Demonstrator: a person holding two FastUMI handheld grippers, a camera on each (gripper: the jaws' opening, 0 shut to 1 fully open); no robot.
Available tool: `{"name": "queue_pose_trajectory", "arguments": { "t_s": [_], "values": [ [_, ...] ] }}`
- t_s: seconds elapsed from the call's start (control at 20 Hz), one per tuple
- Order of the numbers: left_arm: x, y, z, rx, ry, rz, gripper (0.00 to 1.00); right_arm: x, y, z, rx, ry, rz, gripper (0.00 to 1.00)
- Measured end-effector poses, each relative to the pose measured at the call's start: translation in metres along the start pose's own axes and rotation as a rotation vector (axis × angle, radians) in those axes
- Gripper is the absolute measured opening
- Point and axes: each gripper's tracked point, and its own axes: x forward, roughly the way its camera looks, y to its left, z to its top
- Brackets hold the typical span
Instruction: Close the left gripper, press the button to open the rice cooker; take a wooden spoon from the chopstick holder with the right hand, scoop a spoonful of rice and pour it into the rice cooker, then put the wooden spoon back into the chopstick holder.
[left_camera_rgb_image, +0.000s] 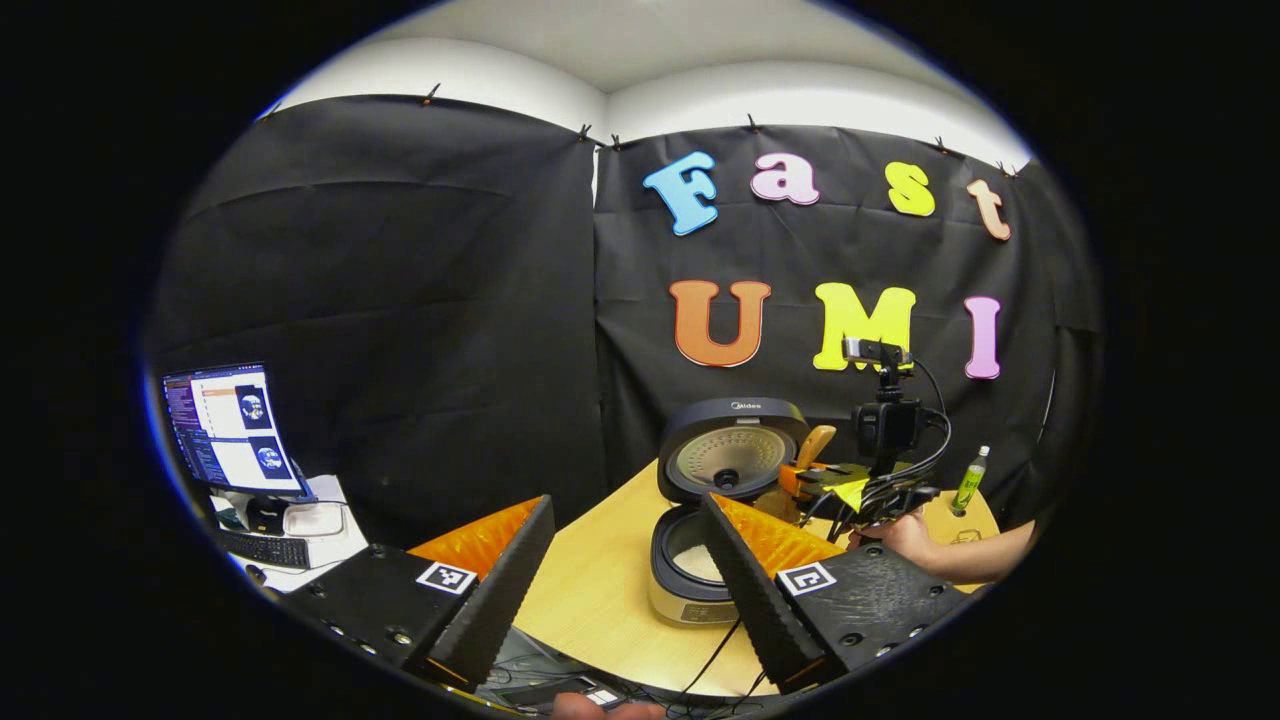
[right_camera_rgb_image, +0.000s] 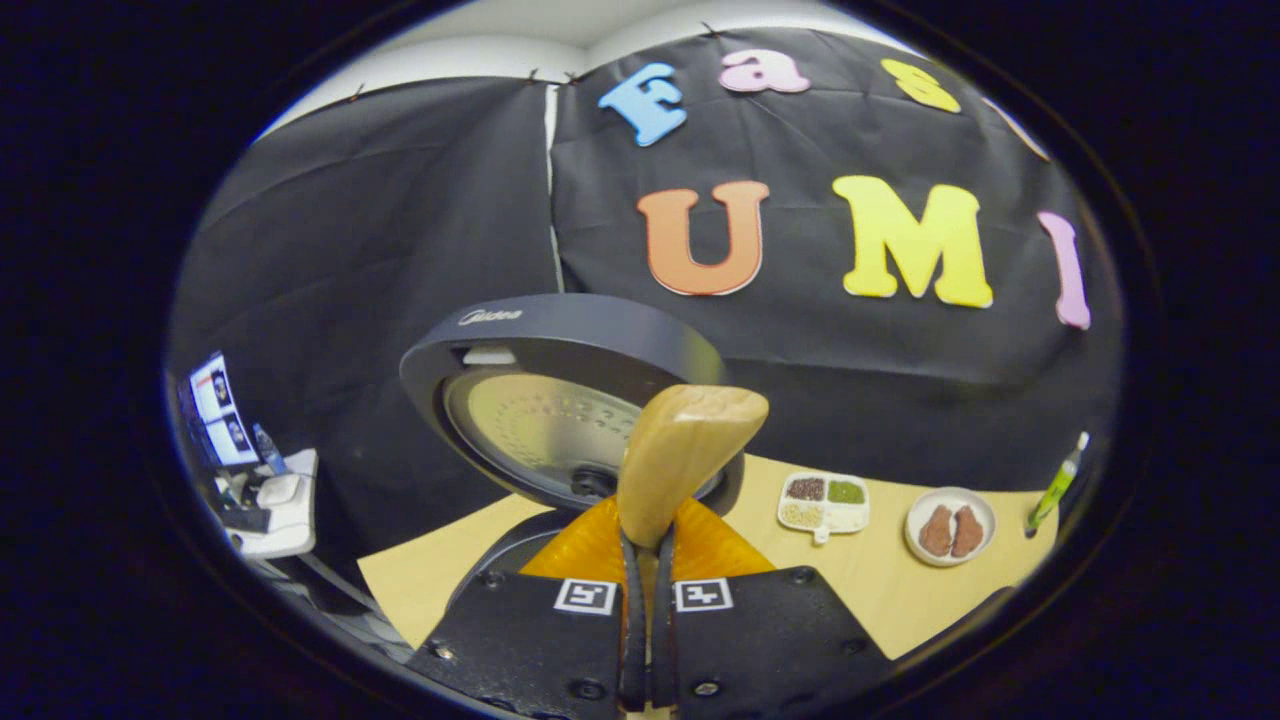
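Wooden spoon (right_camera_rgb_image: 688, 452) is clamped upright in right gripper (right_camera_rgb_image: 648, 560), bowl held before open rice cooker (left_camera_rgb_image: 715, 500) on bench (left_camera_rgb_image: 600, 590); left gripper (left_camera_rgb_image: 625, 580) is spread, empty. Grip sits low on the handle, so slip or twist is risked, and rice could be spilled outside the pot.

A recording booth in a lab: black cloth (left_camera_rgb_image: 400, 300) pinned to white walls, a laptop (left_camera_rgb_image: 232, 428) on a side desk, a tripod camera (left_camera_rgb_image: 885, 420) at the table's (left_camera_rgb_image: 600, 590) far edge.

Rice cooker (right_camera_rgb_image: 560, 400) lid rim: "Midea", small pale print, readable in both views.
Gripper finger tops: square black-and-white coded markers, no letters.
Laptop screen (left_camera_rgb_image: 232, 425): too small to tell.
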Motion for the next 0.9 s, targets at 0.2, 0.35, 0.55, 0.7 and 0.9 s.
{"name": "queue_pose_trajectory", "arguments": {
  "t_s": [0.2, 0.35, 0.55, 0.7, 0.9],
  "values": [
    [0.003, -0.003, -0.003, -0.022, 0.01, -0.014, 0.94, -0.007, 0.023, 0.012, -0.182, -0.062, 0.022, 0.08],
    [0.004, -0.002, -0.003, -0.031, 0.009, -0.027, 0.94, -0.01, 0.037, 0.022, -0.31, -0.1, 0.029, 0.08],
    [0.002, -0.002, 0.0, -0.028, -0.006, -0.045, 0.94, -0.019, 0.049, 0.035, -0.457, -0.161, 0.018, 0.08],
    [0.002, 0.002, 0.004, -0.038, -0.016, -0.051, 0.94, -0.025, 0.055, 0.033, -0.46, -0.162, 0.035, 0.08],
    [0.0, 0.002, 0.007, -0.051, -0.027, -0.063, 0.95, -0.033, 0.049, 0.034, -0.379, -0.143, 0.022, 0.08]
  ]
}}
